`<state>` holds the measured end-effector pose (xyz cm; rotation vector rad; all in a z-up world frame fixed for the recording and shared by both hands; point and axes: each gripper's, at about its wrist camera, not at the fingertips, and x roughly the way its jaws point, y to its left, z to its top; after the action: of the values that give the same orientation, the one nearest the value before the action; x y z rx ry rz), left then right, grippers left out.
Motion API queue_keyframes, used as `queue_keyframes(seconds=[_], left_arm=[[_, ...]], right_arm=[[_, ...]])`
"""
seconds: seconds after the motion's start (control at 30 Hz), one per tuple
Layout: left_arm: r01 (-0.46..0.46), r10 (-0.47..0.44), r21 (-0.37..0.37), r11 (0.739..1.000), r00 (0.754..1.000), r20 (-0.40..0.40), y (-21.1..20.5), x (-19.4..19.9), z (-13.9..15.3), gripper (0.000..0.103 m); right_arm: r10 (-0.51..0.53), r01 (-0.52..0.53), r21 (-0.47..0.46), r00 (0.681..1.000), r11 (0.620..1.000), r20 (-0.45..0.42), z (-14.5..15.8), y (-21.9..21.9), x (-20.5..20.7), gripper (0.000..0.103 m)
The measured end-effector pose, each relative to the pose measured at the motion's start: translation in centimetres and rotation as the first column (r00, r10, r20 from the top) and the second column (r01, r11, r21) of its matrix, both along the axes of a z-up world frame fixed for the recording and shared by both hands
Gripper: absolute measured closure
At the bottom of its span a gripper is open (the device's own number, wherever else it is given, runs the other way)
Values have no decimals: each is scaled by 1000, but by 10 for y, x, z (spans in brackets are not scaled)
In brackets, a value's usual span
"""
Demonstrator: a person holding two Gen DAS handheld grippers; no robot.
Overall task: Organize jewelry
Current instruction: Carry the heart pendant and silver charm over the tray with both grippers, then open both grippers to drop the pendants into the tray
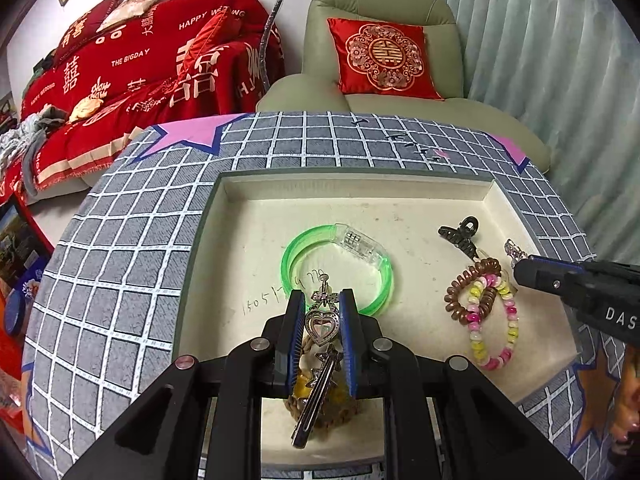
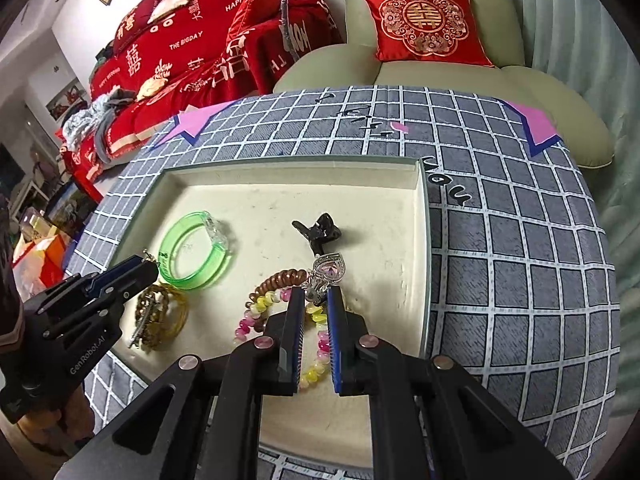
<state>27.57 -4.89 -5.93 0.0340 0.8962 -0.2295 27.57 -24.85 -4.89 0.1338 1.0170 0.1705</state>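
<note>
Slippage is my main worry here. The left gripper (image 1: 321,295) is nearly closed, pinching a silver heart earring (image 1: 320,326) by its sides. The piece hangs between the pads over the near edge of the tray (image 1: 360,178). The right gripper (image 2: 315,290) has its fingers about as narrow, with a second heart earring (image 2: 331,269) caught only at the very tips, toward the tray's right edge. That tip hold looks thin to me, so a small twist or bump could flick it out. It could then land on the checked tablecloth (image 1: 120,260) or drop into the clutter below.

Tangling is the other risk. Right under the left gripper sit a star hairpin (image 1: 320,392) and an amber bracelet (image 2: 176,312), so setting down there could hook the earring's post. Under the right one are a brown coil tie (image 1: 460,284) and a pink and yellow bead bracelet (image 1: 512,320), touching each other.

A green bangle (image 1: 289,258) fills the tray's middle, and a black claw clip (image 1: 460,234) lies toward the far right corner. The far left corner looks like the only free spot.
</note>
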Motion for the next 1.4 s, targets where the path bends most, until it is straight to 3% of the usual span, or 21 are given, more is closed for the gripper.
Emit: queue_keyframes(seconds=[0.7, 0.77, 0.93, 1.4], left_arm=[[-5, 5, 65, 998, 1000, 0, -10, -3, -9, 76], [-8, 8, 63, 998, 1000, 6, -9, -4, -6, 76], [-18, 18, 61, 998, 1000, 8, -7, -6, -2, 75], [-10, 9, 44, 999, 1000, 6, -3, -25, 10, 75]], right_arm=[[-23, 23, 16, 999, 1000, -46, -20, -1, 0, 90], [-25, 26, 20, 999, 999, -43, -18, -2, 1, 86], [-30, 30, 30, 999, 999, -23, -9, -2, -5, 64], [-20, 20, 54, 1000, 998, -2, 15, 6, -28, 44]])
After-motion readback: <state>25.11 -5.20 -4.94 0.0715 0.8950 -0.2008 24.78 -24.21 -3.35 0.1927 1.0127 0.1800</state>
